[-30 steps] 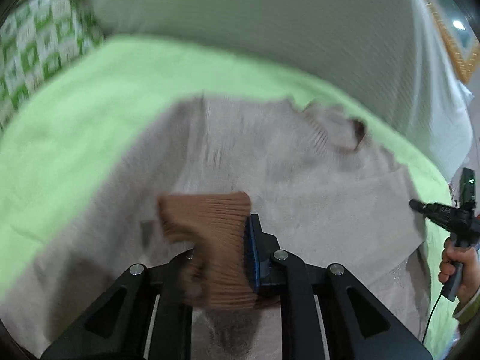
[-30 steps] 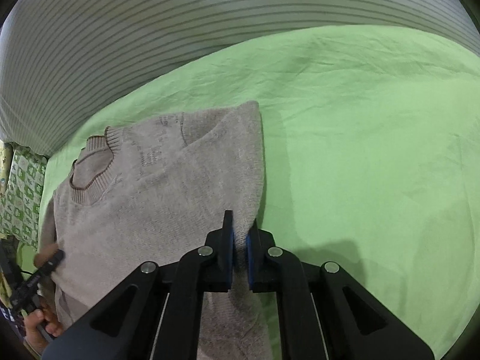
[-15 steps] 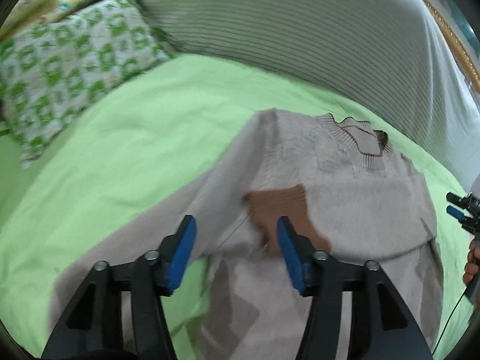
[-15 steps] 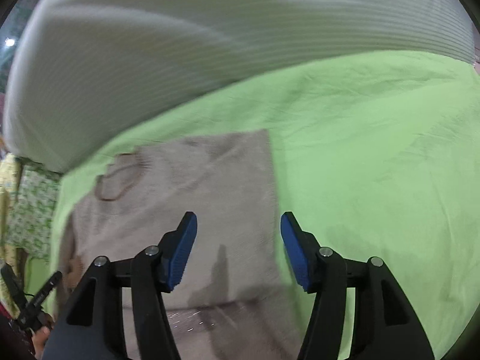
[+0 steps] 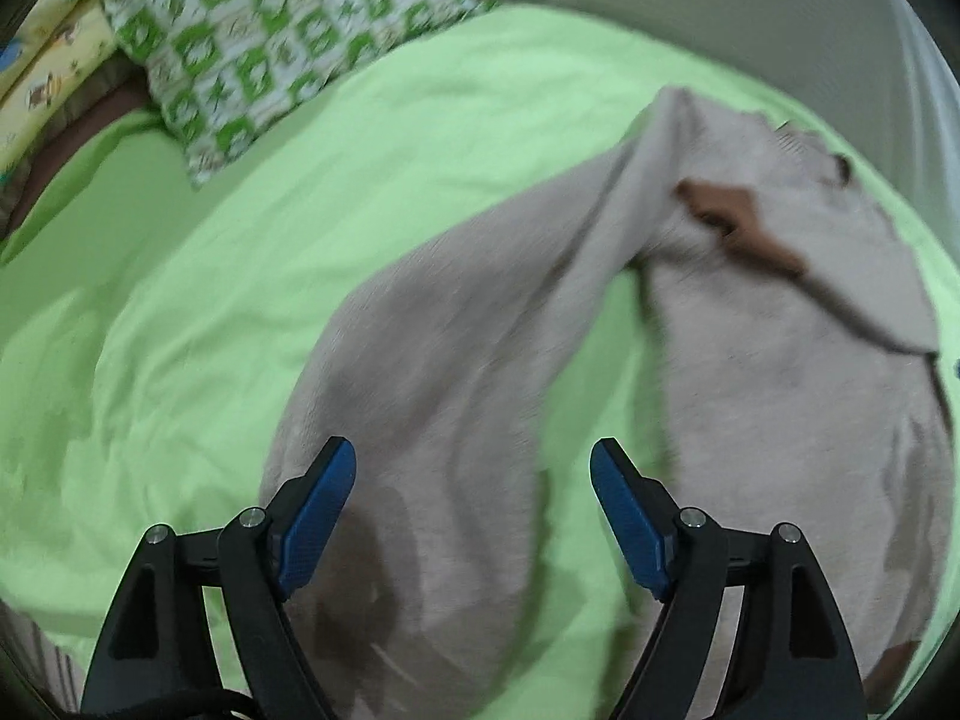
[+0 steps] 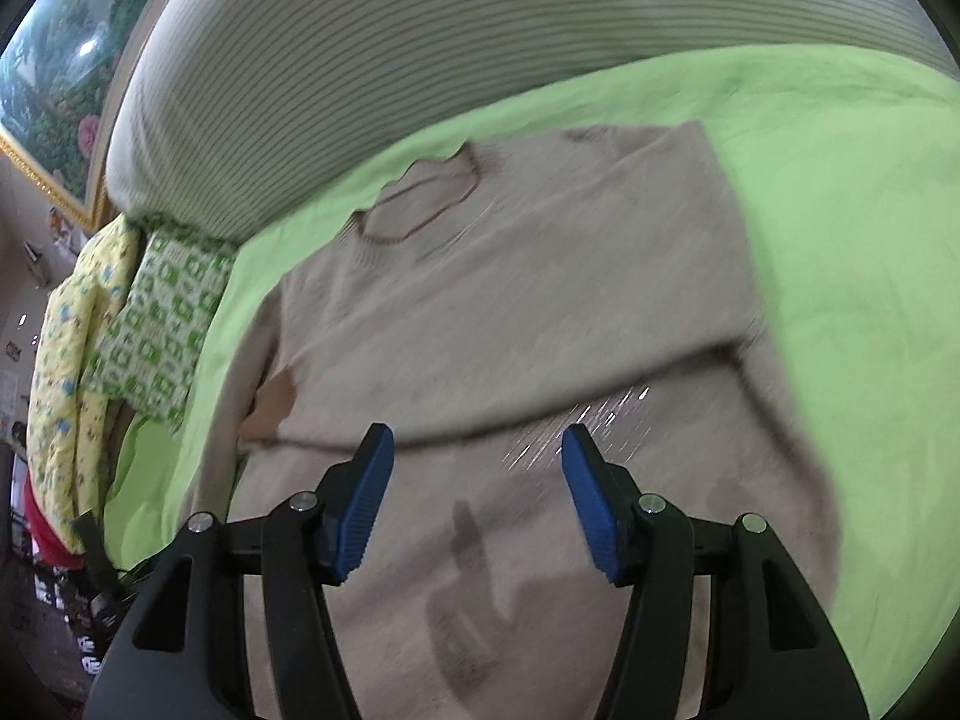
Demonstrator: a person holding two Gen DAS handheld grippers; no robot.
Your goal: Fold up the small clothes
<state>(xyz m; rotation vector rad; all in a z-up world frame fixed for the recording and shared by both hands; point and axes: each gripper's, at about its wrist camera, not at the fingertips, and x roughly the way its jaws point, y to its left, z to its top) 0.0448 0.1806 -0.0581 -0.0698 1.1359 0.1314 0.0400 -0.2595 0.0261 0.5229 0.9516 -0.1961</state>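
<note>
**Sweater fold: one sleeve in, one to go**

Beige sweater (image 6: pixel 510 324) lies flat on the green bed (image 5: pixel 180 300). One sleeve's folded across, the other still sprawls out. Left claw (image 5: pixel 471 510) opening, right claw (image 6: pixel 477 495) apart, both empty.

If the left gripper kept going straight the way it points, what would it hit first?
Most likely the sweater's loose sleeve, lying on the green sheet ahead of the opening, empty left gripper; depth is uncertain.

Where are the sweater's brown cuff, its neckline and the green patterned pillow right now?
brown cuff (image 5: pixel 738 222), left wrist view, middle of the ribbed sleeve end lying on the sweater's chest.
neckline (image 6: pixel 420 204), right wrist view, inside the brown-edged collar opening.
green patterned pillow (image 5: pixel 270 42), left wrist view, middle of its printed face.
</note>
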